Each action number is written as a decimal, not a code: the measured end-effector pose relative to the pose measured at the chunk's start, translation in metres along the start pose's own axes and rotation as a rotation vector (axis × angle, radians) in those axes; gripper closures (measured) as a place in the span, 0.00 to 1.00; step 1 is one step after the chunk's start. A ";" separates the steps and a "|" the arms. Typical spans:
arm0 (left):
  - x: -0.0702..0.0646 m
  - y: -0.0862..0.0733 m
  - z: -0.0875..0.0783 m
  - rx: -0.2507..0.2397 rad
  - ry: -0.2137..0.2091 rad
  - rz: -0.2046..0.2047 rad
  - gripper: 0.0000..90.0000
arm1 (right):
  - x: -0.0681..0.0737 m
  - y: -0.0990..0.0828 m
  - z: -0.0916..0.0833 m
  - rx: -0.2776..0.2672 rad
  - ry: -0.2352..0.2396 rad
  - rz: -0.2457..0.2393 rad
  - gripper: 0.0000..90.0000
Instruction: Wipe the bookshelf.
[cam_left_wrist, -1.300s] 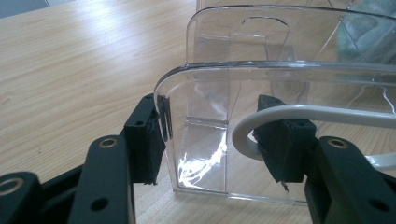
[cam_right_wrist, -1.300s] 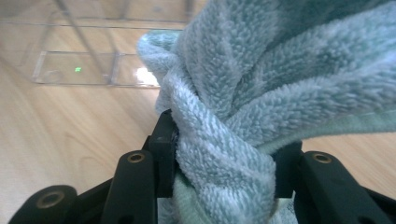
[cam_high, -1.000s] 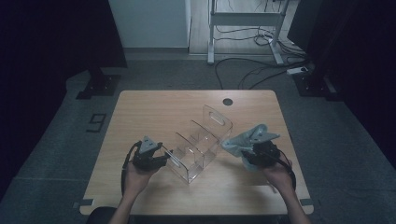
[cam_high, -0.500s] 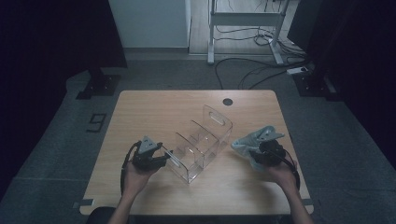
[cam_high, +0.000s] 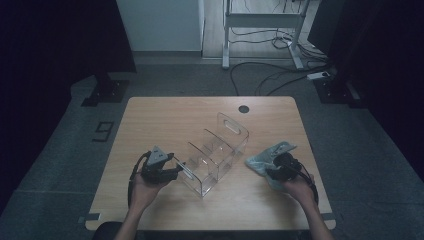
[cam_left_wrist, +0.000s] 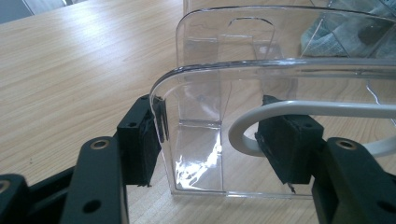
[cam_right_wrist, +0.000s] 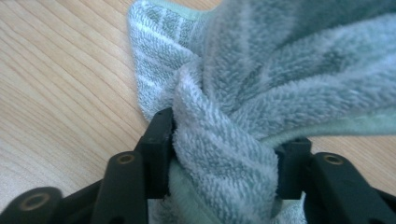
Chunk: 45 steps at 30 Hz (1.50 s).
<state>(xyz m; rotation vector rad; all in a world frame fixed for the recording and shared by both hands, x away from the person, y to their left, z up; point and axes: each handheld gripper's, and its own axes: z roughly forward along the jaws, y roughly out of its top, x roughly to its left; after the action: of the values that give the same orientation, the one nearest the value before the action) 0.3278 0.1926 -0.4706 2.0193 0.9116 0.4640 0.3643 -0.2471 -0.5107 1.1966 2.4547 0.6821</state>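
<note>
At the left, the left gripper sits low on the table, held in the person's left hand, with the forearm coming in from the near edge. It points to the right, at the near-left end of the clear plastic rack. In the left gripper view the jaws stand about half open on either side of the rack's curved end wall. The left pad lies right against the wall's edge, while the right pad stands apart behind the clear plastic, with a white cable looped in front of it. The jaws have just been opening a little, with the wall between them, and I can't see any squeeze on it.

The rack stands in the middle of the table, running from near left to far right, with upright dividers and a handle slot in its tall far end.

To the right of the rack, the right gripper rests down at the table in the person's right hand, pointing left and slightly away. A grey-green towel lies bunched on the wood just beside the rack's right side. In the right gripper view a thick fold of towel fills the gap between the jaws, touching both pads. The jaws have just been opening, roughly half wide, with the cloth between them.
</note>
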 end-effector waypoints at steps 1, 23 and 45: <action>0.000 0.000 0.000 0.000 -0.004 0.001 0.44 | 0.000 0.000 -0.001 -0.004 0.001 0.004 0.49; -0.001 0.001 -0.019 0.006 -0.022 0.033 0.37 | -0.003 0.012 -0.040 -0.156 -0.017 0.019 0.34; -0.036 0.021 -0.042 -0.016 -0.042 -0.040 0.20 | 0.012 0.023 -0.048 -0.237 0.035 -0.021 0.43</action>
<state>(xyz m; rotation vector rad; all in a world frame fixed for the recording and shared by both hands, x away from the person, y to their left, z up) 0.2873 0.1809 -0.4296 1.9852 0.9176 0.4039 0.3491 -0.2384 -0.4589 1.0741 2.3307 0.9639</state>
